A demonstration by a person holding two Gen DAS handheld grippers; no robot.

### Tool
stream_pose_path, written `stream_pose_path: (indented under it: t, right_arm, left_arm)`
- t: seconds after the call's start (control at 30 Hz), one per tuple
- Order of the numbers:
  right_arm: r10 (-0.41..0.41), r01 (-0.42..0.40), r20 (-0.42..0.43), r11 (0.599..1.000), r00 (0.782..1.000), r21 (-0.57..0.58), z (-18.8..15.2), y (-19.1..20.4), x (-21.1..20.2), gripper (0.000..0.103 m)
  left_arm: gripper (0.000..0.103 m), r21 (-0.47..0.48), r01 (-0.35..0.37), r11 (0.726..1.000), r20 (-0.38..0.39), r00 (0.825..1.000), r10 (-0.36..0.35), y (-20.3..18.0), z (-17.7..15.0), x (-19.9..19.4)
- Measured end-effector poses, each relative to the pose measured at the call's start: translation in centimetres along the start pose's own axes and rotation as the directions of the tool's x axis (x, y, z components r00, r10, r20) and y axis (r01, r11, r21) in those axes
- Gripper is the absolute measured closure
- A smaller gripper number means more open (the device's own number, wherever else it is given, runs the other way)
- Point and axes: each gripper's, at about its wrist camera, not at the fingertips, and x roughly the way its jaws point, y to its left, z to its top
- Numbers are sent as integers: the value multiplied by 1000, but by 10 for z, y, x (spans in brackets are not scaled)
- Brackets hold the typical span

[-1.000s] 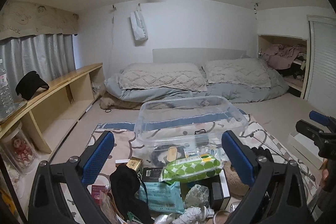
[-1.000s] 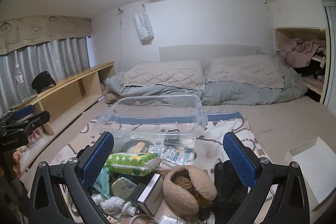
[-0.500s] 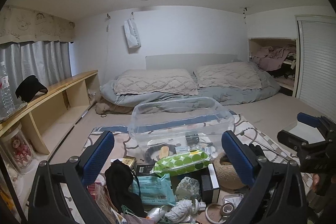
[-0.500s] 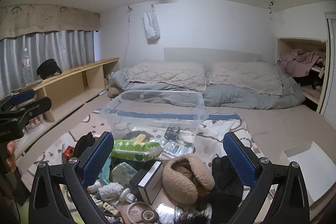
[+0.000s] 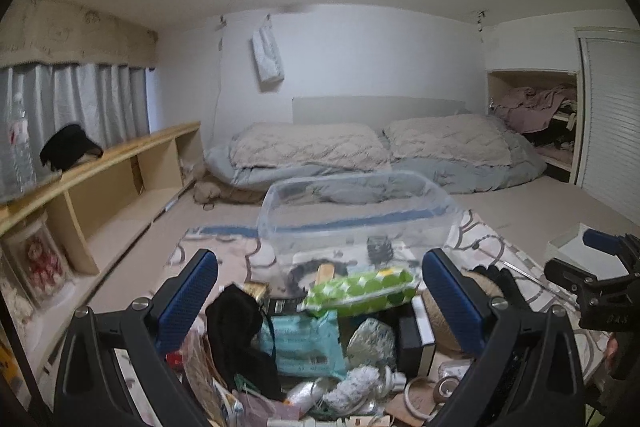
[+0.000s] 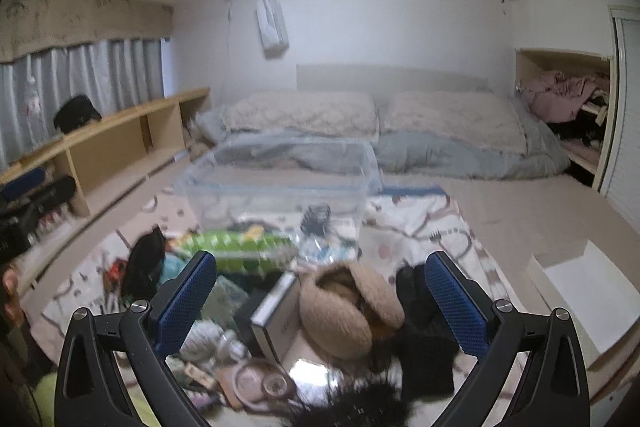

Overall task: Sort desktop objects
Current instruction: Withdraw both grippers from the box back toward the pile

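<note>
Currently both tools, left tool (image 5: 320,301) and right tool (image 6: 322,301), hover wide open and empty over the pile (approach step, nothing gripped). One clear bin (image 5: 356,211) stands just behind one green-dotted wipes pack (image 5: 360,291), one teal pack (image 5: 304,343) and, seemingly, one fleece earmuff (image 6: 352,307); next move calls for choosing one item and closing on it.

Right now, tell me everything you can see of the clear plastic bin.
The clear plastic bin is a rectangular, see-through tub with rounded corners and a thicker rim, lid off, standing upright on the patterned mat behind the clutter pile. Through its walls a few small things show on its bottom, among them a dark clip-like item; most of it looks unfilled. The green polka-dot pack lies just in front of its near wall; contact cannot be told. Neither gripper touches it.
</note>
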Motion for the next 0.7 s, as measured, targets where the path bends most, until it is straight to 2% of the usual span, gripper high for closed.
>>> stream_pose_path:
  t: [0.23,0.47,0.57,0.7]
  right_arm:
    - [-59,60,-78,998,995,16,-37,-14,19,0]
    - [-110,117,-167,993,980,35,-74,-26,41,0]
    - [-113,123,-194,992,974,39,-86,-29,46,0]
    - [-81,99,-219,993,972,71,-98,-34,51,0]
  left_arm:
    - [0,-74,-44,996,-88,995,37,29,-45,18]
    - [0,-185,-120,976,-147,985,93,56,-87,28]
    - [0,-189,-164,968,-164,977,133,60,-105,31]
    - [0,-213,-162,963,-200,972,120,62,-127,38]
